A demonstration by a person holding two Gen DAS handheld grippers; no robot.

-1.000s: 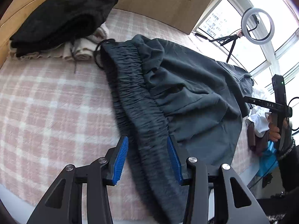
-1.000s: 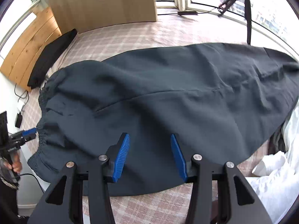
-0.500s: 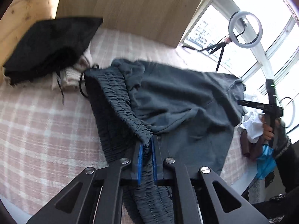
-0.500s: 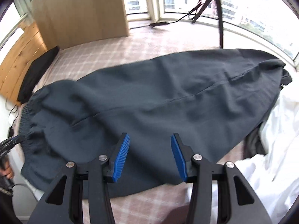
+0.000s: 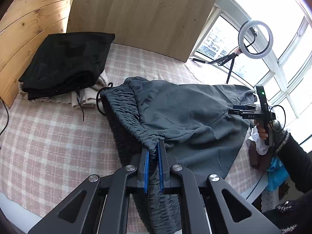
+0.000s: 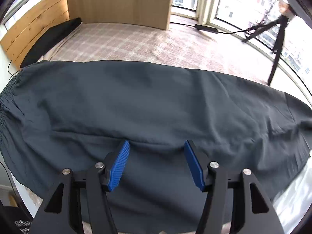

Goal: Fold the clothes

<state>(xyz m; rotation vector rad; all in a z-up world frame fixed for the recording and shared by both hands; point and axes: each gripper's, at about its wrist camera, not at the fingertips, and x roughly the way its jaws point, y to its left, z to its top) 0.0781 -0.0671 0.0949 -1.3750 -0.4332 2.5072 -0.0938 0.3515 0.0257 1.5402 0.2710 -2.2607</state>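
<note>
Grey trousers (image 5: 187,115) lie across the checked bed (image 5: 48,136). A second ago the left gripper (image 5: 153,152) stood apart over the gathered waistband (image 5: 124,105); now it's clamped on it, fabric bunched and lifted at 6 o'clock. Right gripper (image 6: 157,146) jaws have just been opening, apart over the trouser leg, nothing pinched. Only the left view shows the black folded clothes (image 5: 66,62) at 10 o'clock, the ring light (image 5: 255,39) at 2 o'clock, and the right hand (image 5: 263,132) on its handle.
</note>
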